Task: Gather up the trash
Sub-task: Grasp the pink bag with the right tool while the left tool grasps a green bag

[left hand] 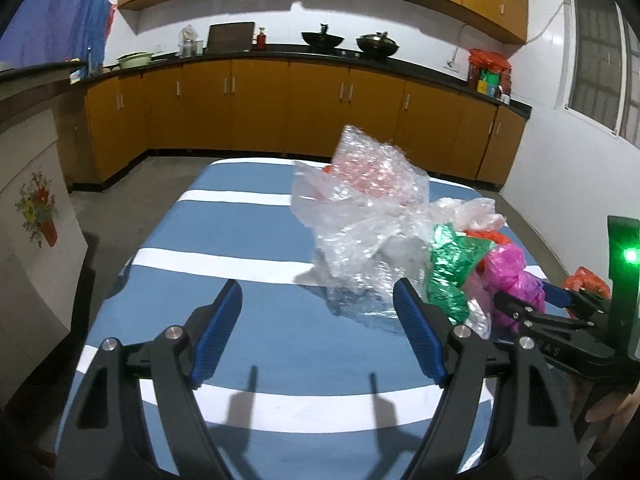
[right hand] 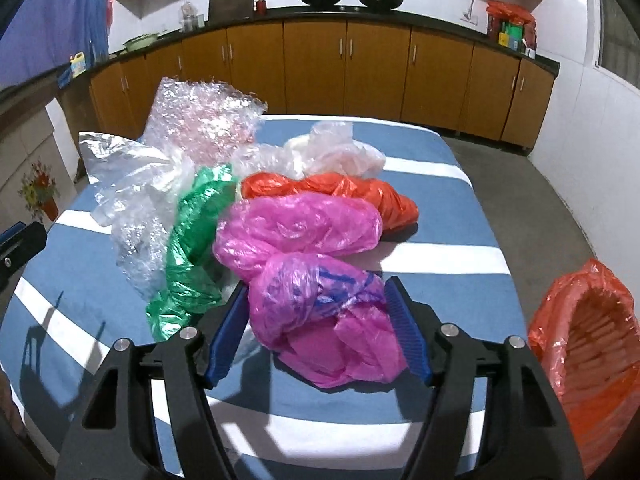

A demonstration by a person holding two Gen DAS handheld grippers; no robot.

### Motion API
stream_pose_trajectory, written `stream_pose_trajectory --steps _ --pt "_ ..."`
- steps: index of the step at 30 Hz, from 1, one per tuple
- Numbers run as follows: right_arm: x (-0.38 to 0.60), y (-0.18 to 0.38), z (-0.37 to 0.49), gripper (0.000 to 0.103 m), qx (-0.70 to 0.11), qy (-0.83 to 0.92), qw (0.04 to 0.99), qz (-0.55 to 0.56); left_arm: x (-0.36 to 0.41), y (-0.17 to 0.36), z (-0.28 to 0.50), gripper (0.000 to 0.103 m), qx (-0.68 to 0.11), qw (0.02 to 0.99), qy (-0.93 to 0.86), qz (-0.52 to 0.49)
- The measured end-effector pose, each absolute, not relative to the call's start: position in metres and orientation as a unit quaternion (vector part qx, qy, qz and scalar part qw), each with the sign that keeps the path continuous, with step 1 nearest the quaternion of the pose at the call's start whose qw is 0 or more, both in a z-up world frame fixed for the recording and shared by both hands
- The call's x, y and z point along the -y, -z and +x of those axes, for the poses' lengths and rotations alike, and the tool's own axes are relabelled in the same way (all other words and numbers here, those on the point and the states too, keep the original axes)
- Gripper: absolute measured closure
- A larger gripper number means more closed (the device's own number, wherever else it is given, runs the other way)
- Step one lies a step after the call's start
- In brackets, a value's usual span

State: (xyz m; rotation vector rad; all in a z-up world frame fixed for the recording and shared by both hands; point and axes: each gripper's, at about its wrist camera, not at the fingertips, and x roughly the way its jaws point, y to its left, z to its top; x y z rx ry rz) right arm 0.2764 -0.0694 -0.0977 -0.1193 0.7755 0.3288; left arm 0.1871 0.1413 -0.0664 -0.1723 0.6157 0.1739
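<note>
A heap of plastic trash lies on the blue-and-white striped table (right hand: 460,240): clear bubble wrap (right hand: 200,120), a clear bag (right hand: 132,184), a green bag (right hand: 192,256), an orange bag (right hand: 360,196), a pale bag (right hand: 332,152) and pink bags (right hand: 300,228). My right gripper (right hand: 316,320) is open with its fingers on either side of the nearest pink bag (right hand: 320,320). My left gripper (left hand: 318,312) is open and empty, left of the heap; the bubble wrap (left hand: 372,208) and green bag (left hand: 452,272) lie just ahead to its right. The right gripper (left hand: 532,304) shows there beside the pink bag (left hand: 512,280).
A basket lined with an orange bag (right hand: 592,340) stands off the table's right edge. Wooden kitchen cabinets (left hand: 280,104) with a dark counter (left hand: 320,54) run along the far wall. A white unit with a flower sticker (left hand: 36,208) stands to the left.
</note>
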Motion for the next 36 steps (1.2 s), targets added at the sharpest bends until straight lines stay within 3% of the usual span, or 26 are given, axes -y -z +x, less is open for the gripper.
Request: stream_pose_trajectory --steps 4,12,24,29,36 --pt "0.083 0.094 0.272 0.049 -0.379 -0.163 0.91 -0.029 -0.124 0.067 0.194 0.026 -0.307 0.947 -0.06 -0.078" --pt "0.121 0.085 0.248 0.05 -0.369 -0.162 0.915 0.029 -0.082 0.076 0.221 0.028 -0.332 0.941 -0.003 -0.07" --pt "0.158 0.085 0.233 0.05 -0.368 -0.132 0.919 0.06 -0.048 0.108 0.277 0.059 -0.413 0.908 0.009 -0.065" --pt "0.162 0.083 0.229 0.05 -0.364 -0.131 0.92 0.067 -0.047 0.111 0.275 0.075 -0.411 0.909 0.013 -0.064" --pt "0.166 0.072 0.219 0.05 -0.348 -0.131 0.926 0.071 -0.053 0.096 0.249 0.077 -0.375 0.923 0.036 -0.076"
